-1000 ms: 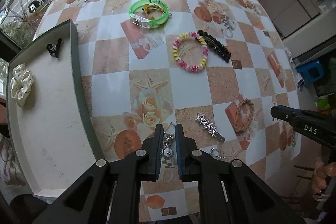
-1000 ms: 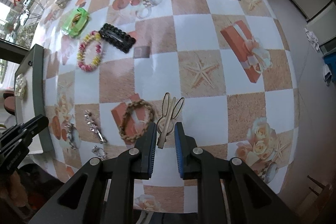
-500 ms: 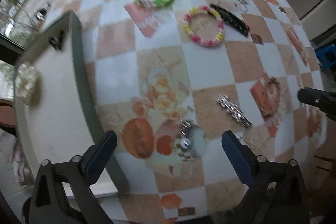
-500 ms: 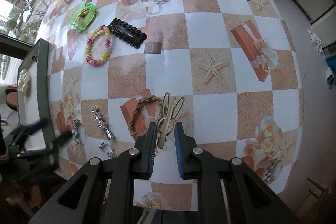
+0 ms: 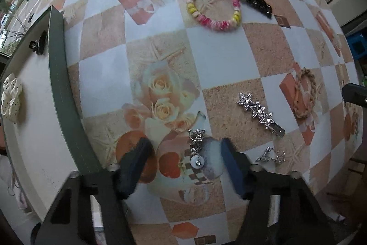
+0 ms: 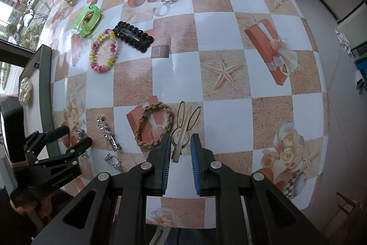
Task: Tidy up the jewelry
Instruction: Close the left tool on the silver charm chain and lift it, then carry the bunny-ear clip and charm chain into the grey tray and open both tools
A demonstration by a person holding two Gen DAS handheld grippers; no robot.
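Left gripper (image 5: 184, 159), half open and just closing, is placed astride the silver chain earring with white bead (image 5: 195, 150) on the table (image 5: 218, 61); its long axis runs between untouched pads.

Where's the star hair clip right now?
The star hair clip lies on the tablecloth in the left wrist view, right of the left claw, beside the braided bracelet.

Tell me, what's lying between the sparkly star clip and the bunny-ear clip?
The braided rope bracelet lies between the star hair clip and the rabbit-ear hair clip, on the tablecloth. The right wrist view shows all three.
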